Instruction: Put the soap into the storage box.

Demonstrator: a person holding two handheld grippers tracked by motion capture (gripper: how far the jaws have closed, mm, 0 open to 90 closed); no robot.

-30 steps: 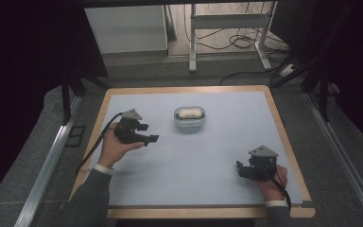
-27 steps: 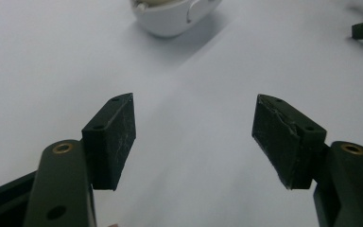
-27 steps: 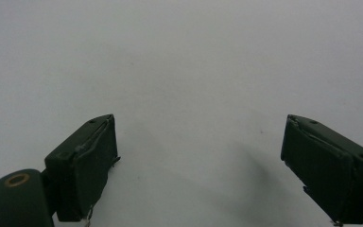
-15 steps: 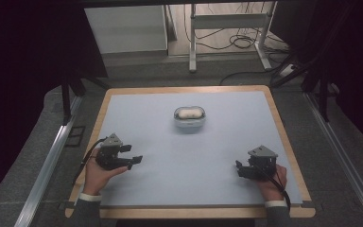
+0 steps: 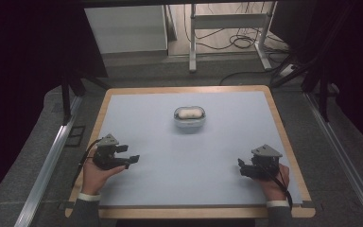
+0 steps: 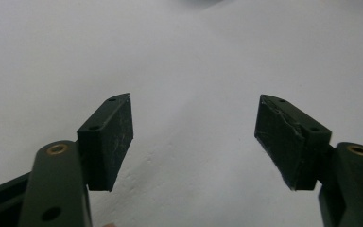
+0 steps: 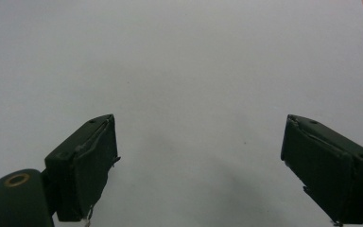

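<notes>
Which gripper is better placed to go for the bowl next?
Left, marginally. The left gripper is open, points toward mid-table and sits slightly nearer the bowl. The right gripper, also open and empty, rests by the near right corner.

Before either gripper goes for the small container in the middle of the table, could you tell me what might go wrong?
The container sits far from both the left gripper and the right gripper, whose jaws are open and empty. It looks small and rounded, so a pinch from one side may push it away. Whatever white thing lies inside could tip out.

Black two-jaw grippers [image 5: 131, 160] [image 5: 240, 168] — brass-ringed screw holes, grey sleeves, white cuffs
</notes>
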